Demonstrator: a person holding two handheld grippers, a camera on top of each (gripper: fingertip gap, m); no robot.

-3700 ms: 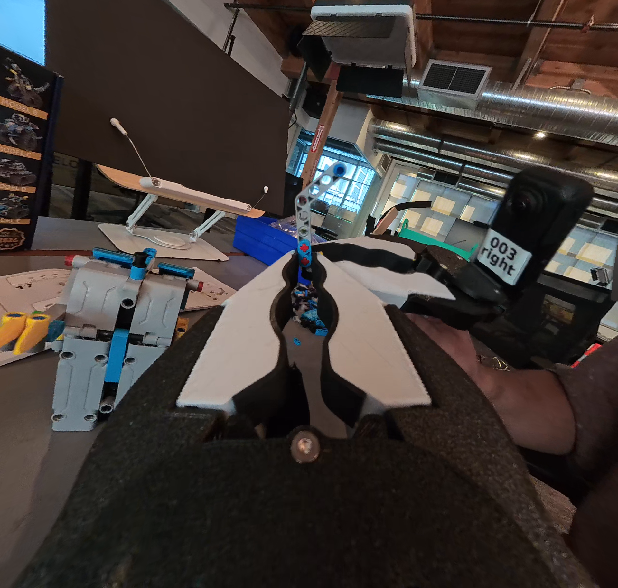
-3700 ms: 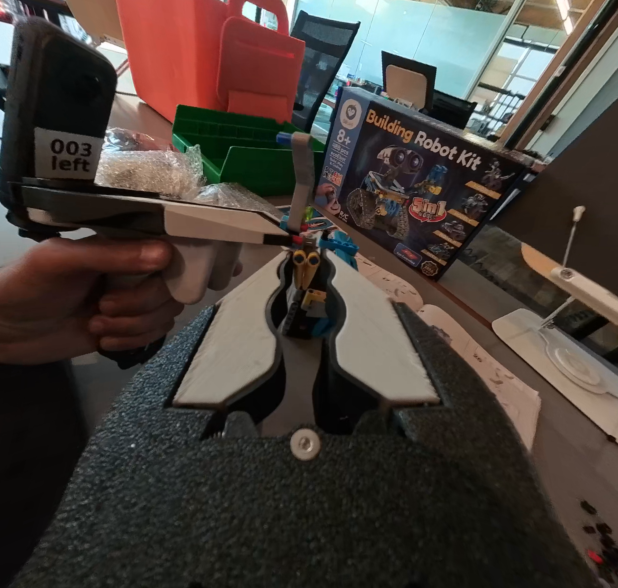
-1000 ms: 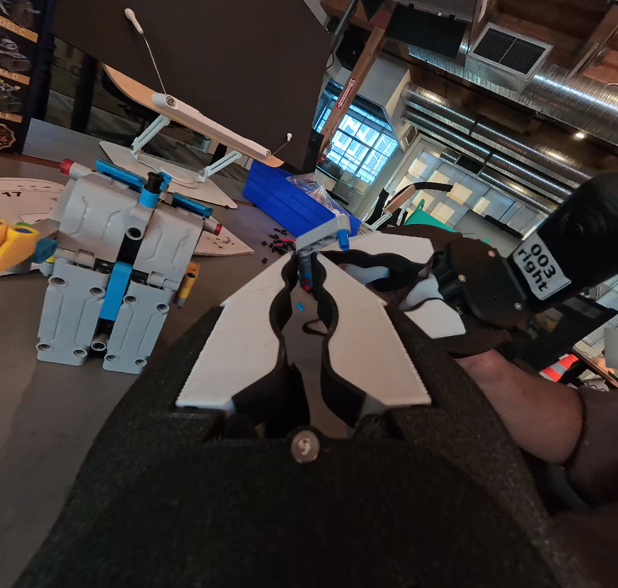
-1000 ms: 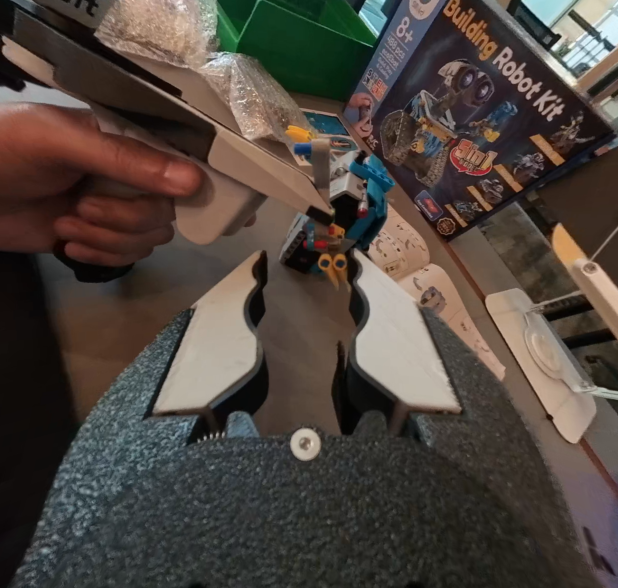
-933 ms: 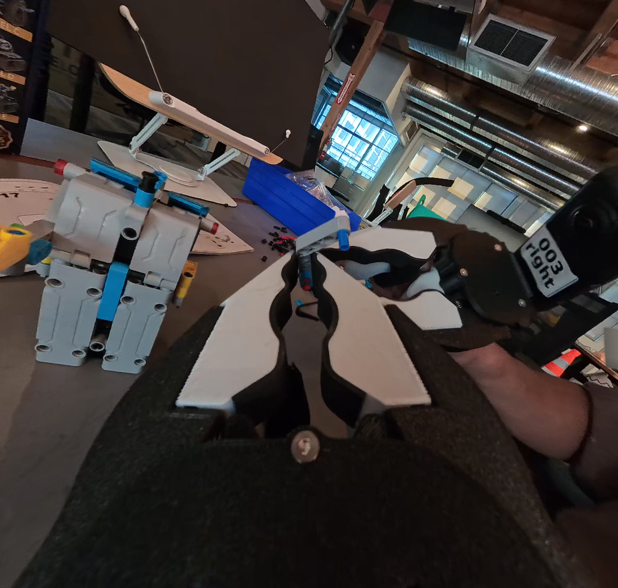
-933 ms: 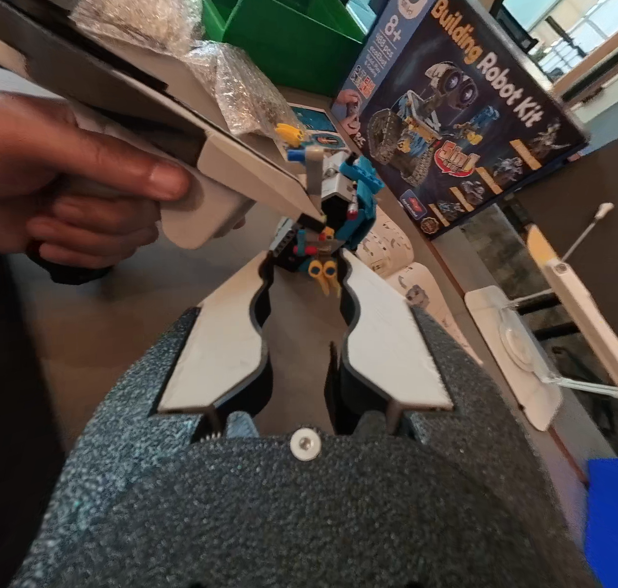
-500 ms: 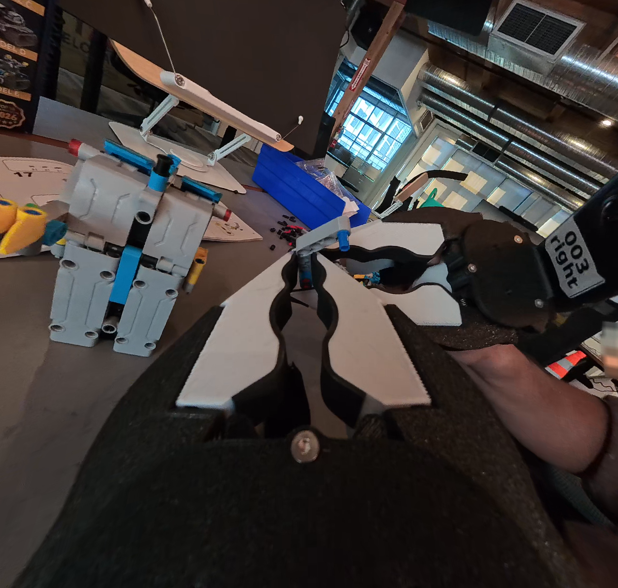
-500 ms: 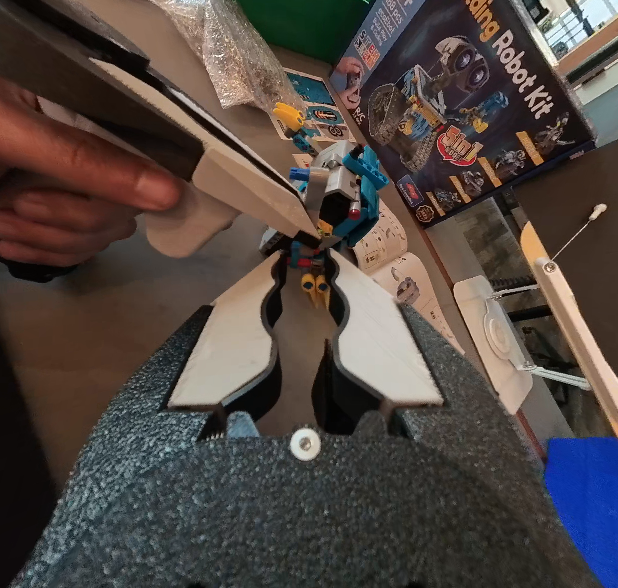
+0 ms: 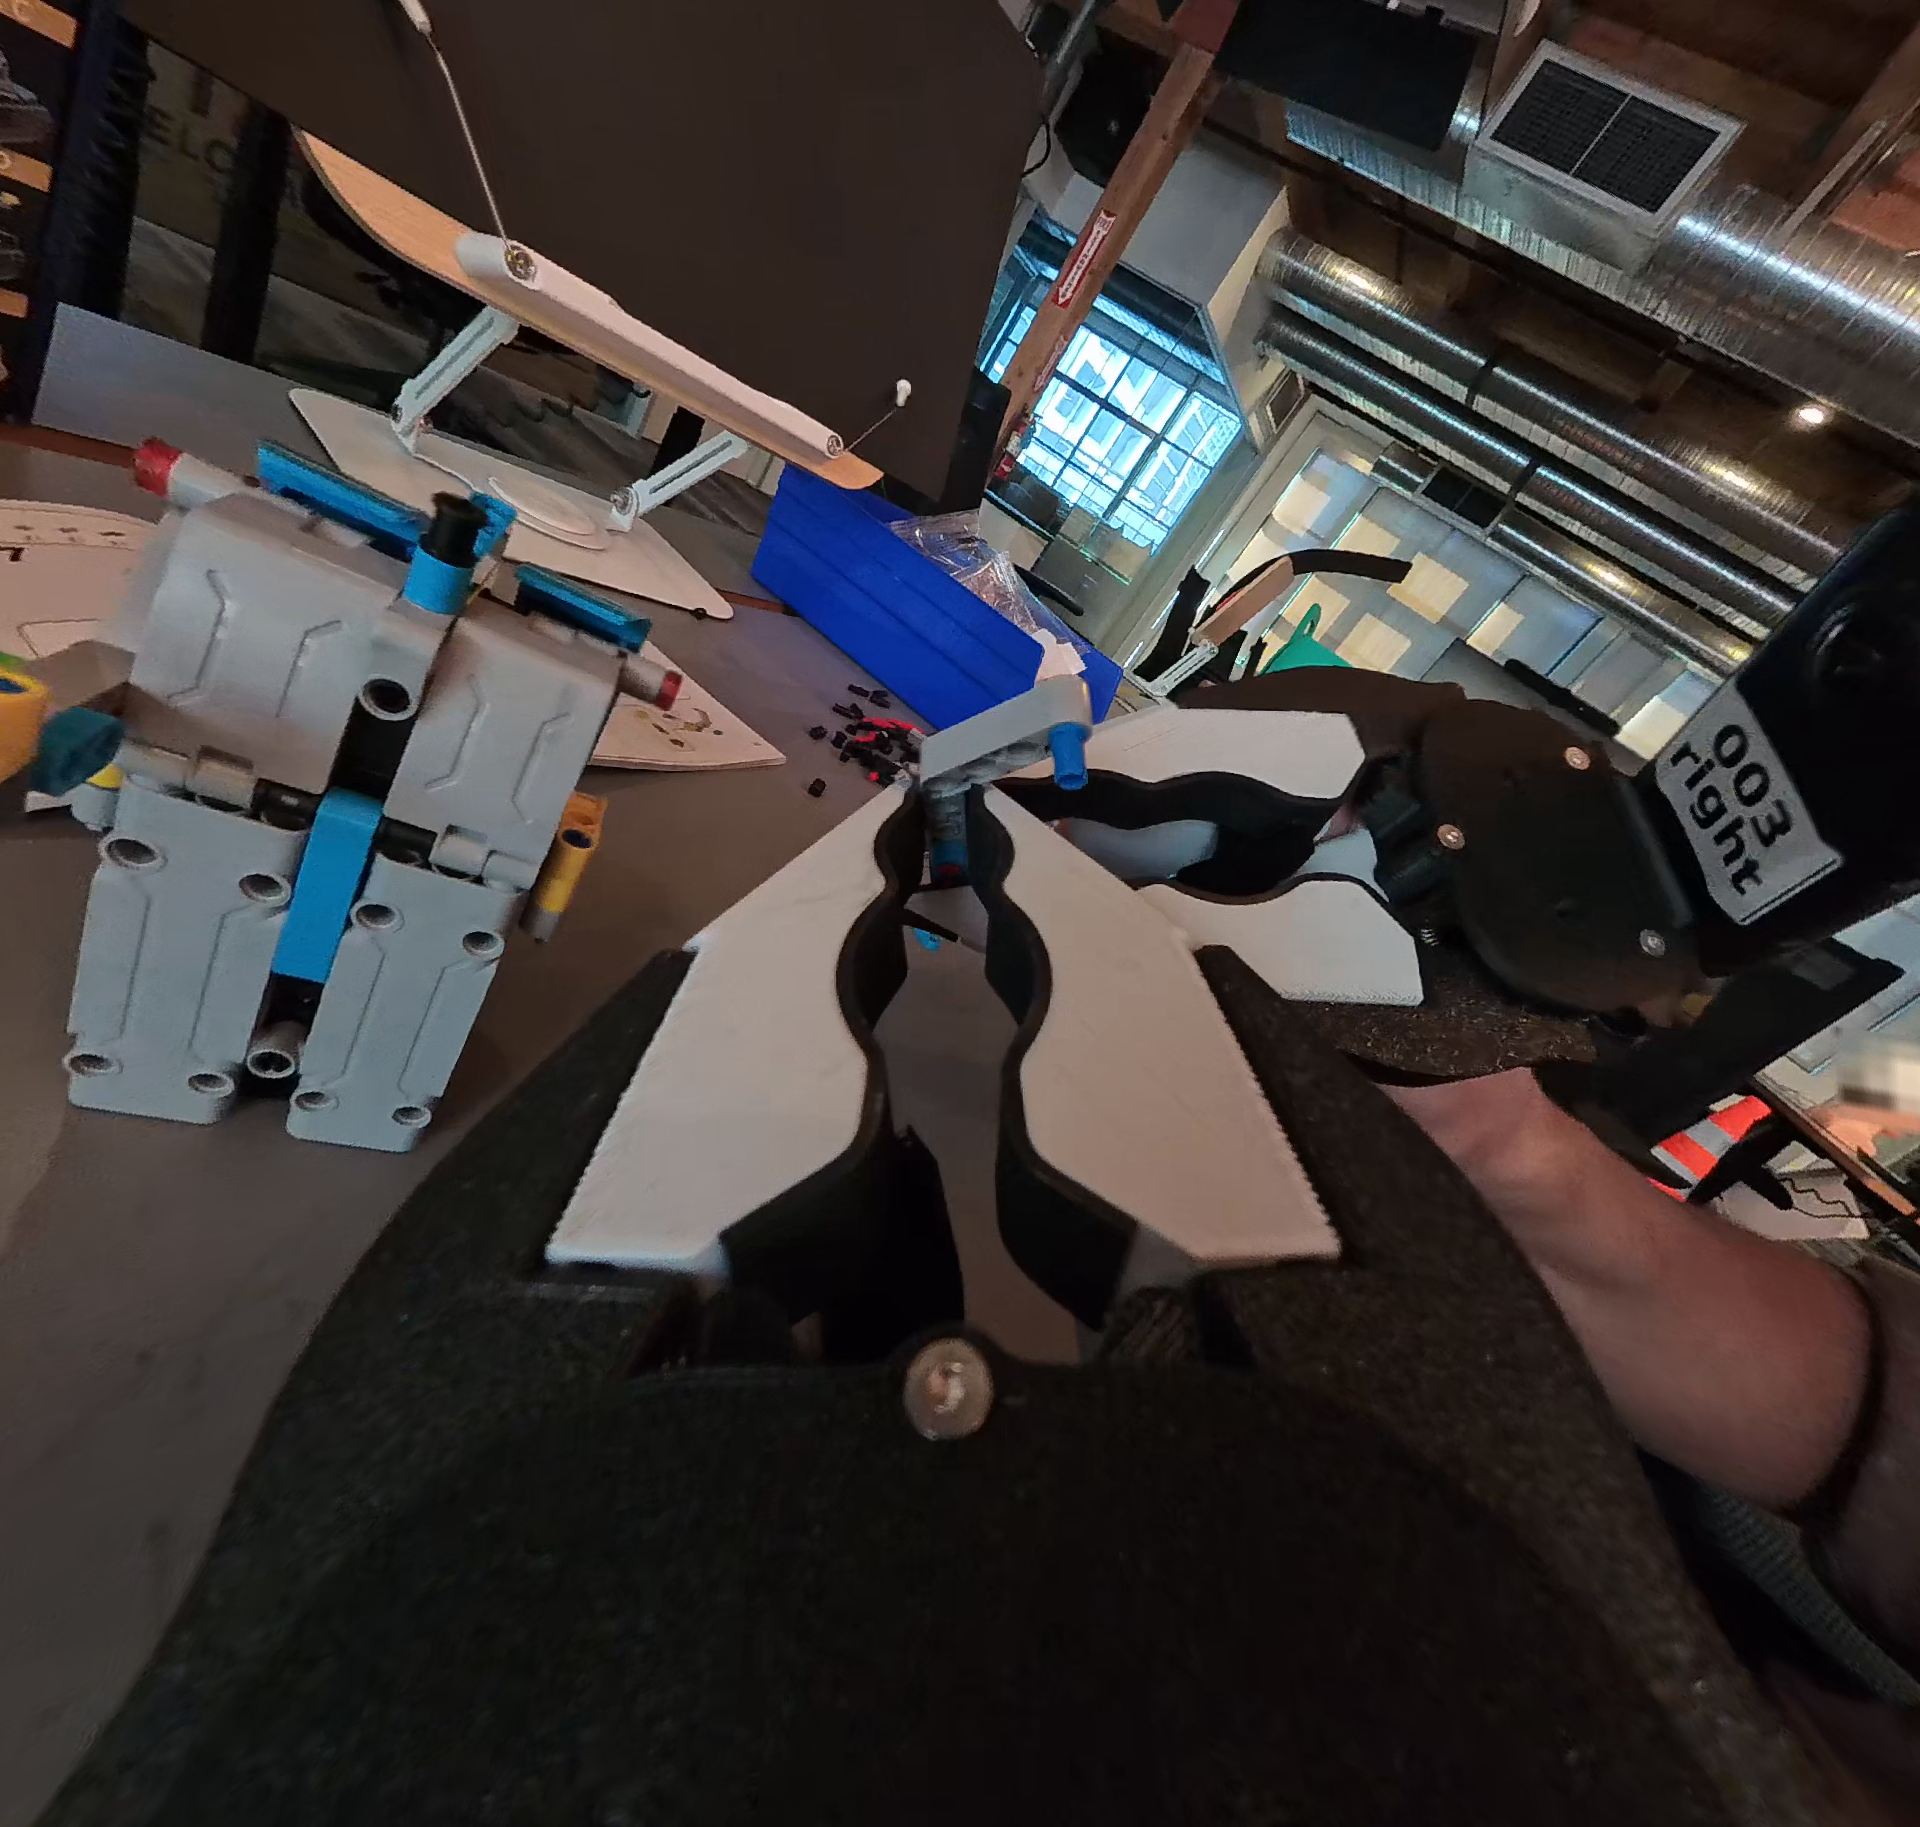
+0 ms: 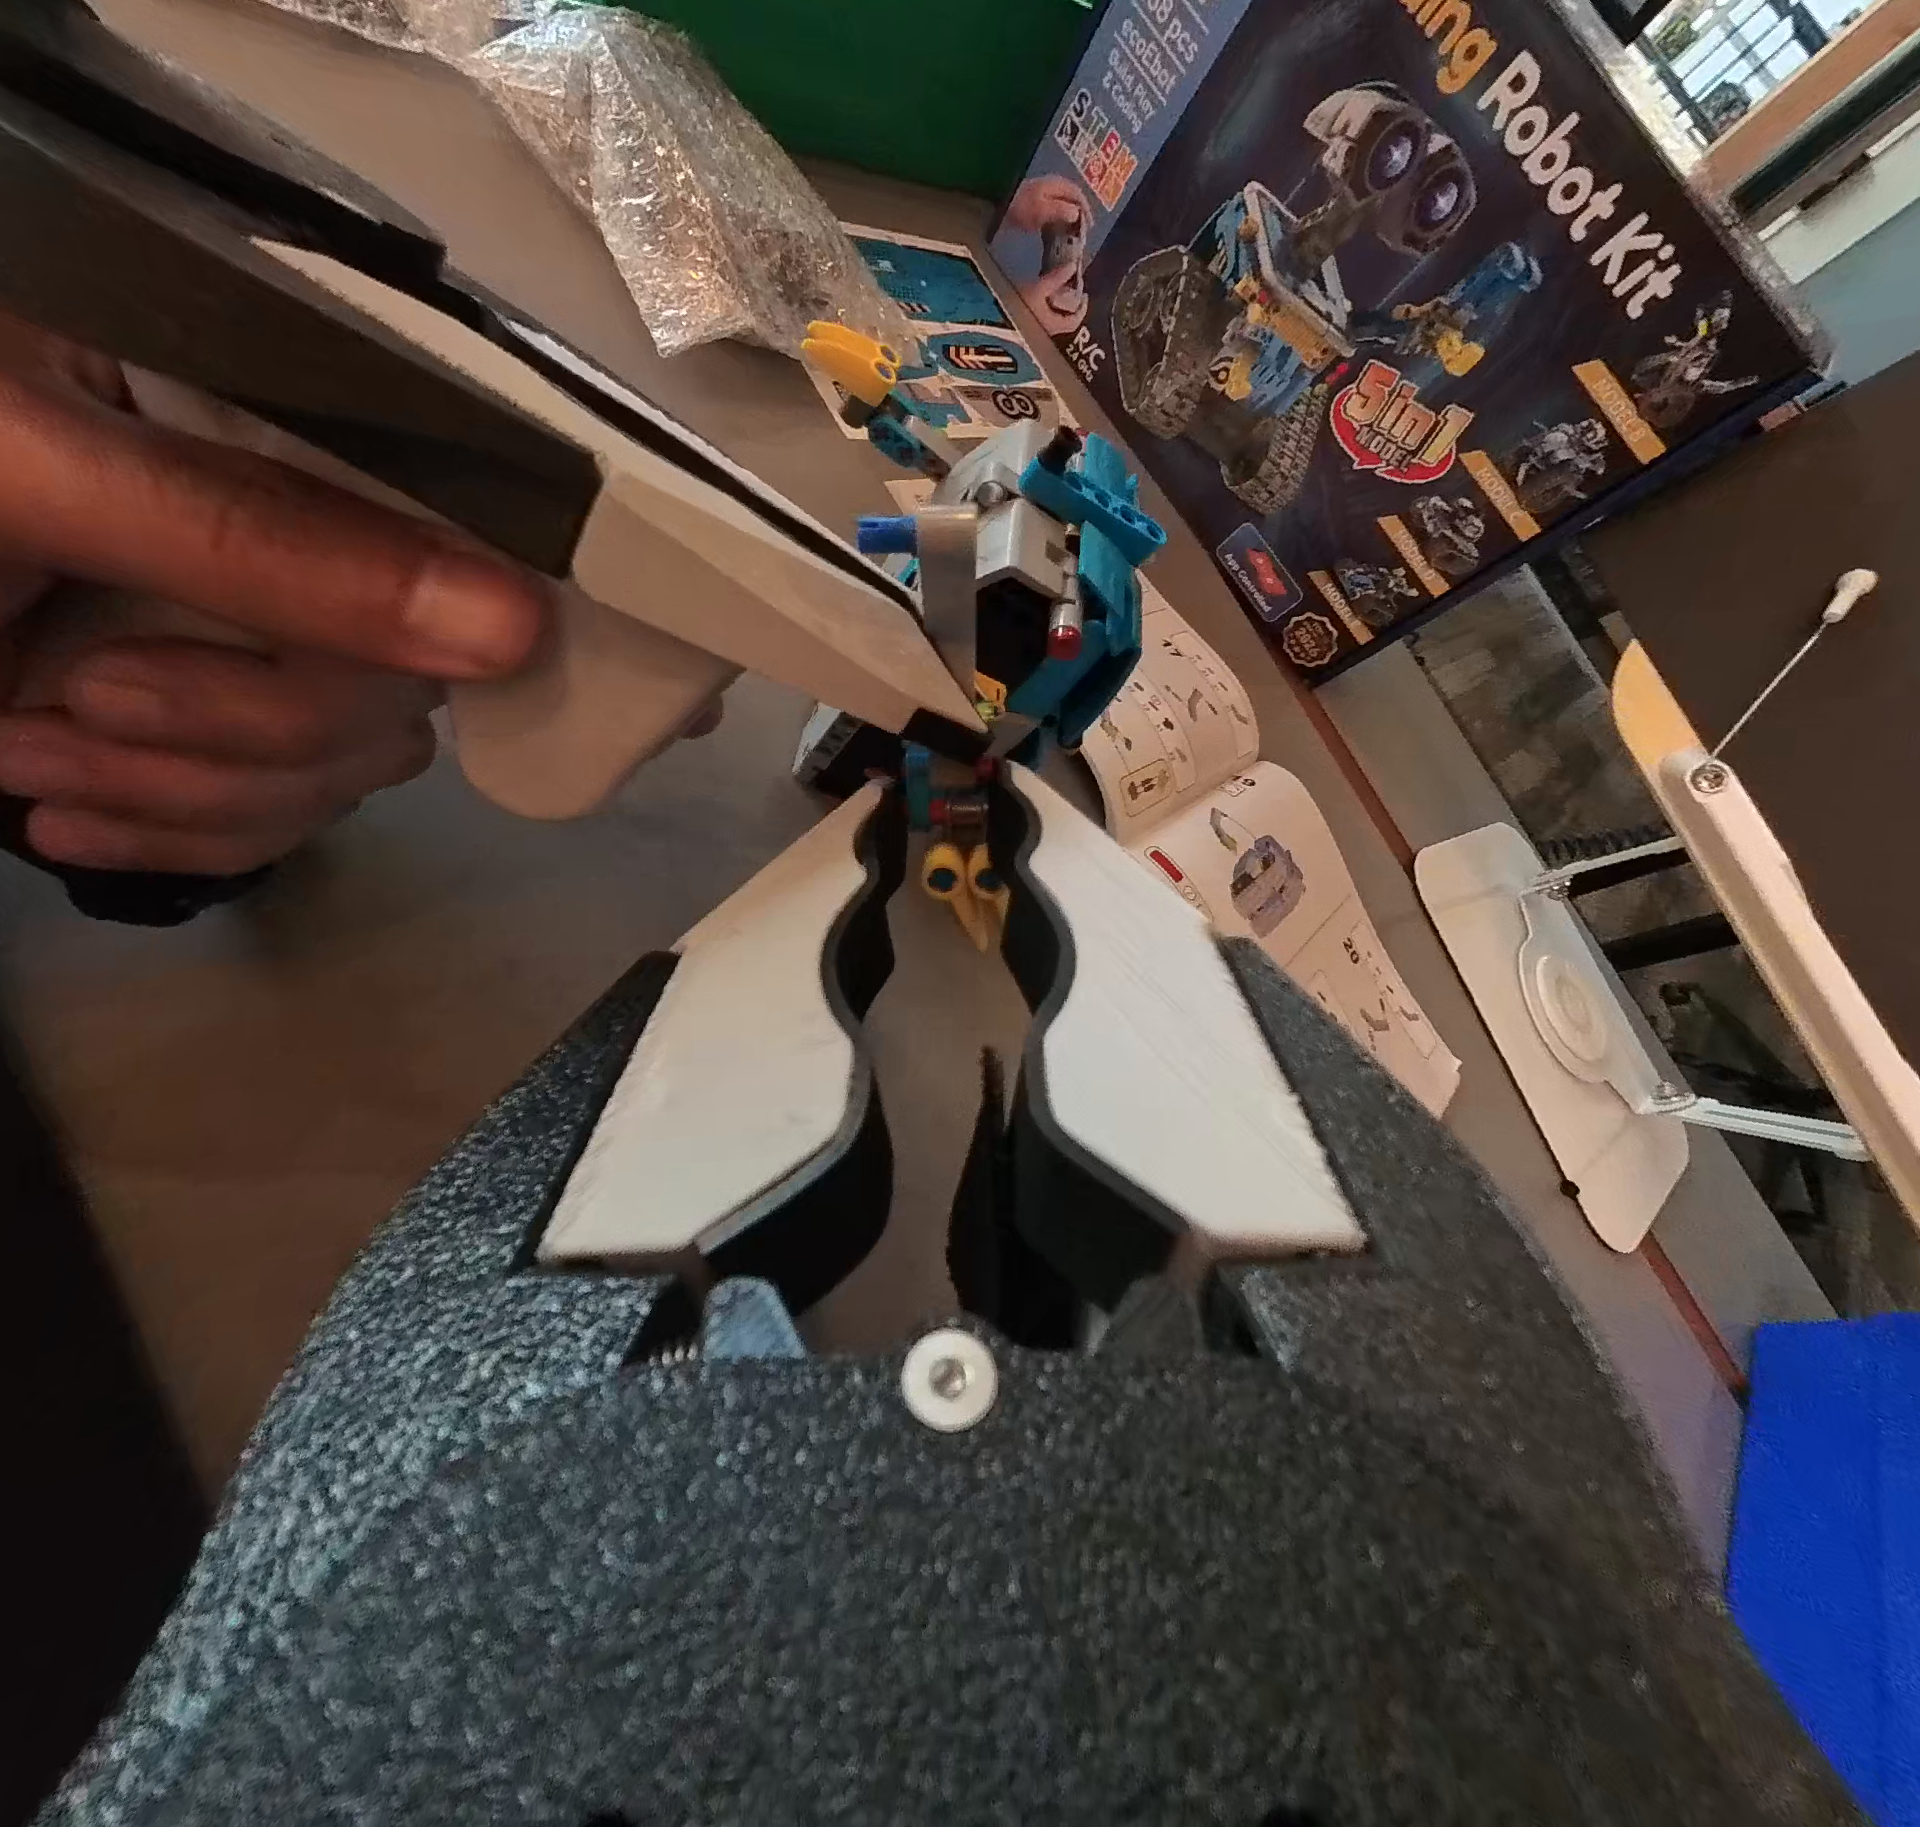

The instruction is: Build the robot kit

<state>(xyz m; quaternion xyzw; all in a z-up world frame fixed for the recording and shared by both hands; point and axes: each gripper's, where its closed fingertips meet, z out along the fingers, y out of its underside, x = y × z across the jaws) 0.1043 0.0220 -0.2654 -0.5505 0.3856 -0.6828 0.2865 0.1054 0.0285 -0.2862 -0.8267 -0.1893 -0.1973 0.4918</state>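
My left gripper (image 9: pixel 948 813) is shut on the lower end of a grey beam (image 9: pixel 1000 734) that carries a blue pin. In the right wrist view it comes in from the left (image 10: pixel 961 728), with the beam (image 10: pixel 948 582) standing up from its tip. My right gripper (image 10: pixel 948 790) is closed around a small blue, red and yellow assembly (image 10: pixel 966 878) at the foot of that beam. In the left wrist view it (image 9: pixel 1122 821) meets my left fingertips from the right. A grey and blue block model (image 9: pixel 312 790) stands on the table to the left.
A printed kit box (image 10: pixel 1403 271), a green bin (image 10: pixel 831 11) and a bubble-wrap bag (image 10: pixel 675 167) stand behind the model. Instruction sheets (image 10: pixel 1247 842) lie on the table. A blue bin (image 9: pixel 914 614), a white stand (image 9: pixel 623 323) and loose black pins (image 9: pixel 862 738) sit farther back. My left and right fingertips are right by each other.
My right gripper stood open a second ago and has closed on the small assembly. My left gripper has kept the beam, which tilted over from upright.
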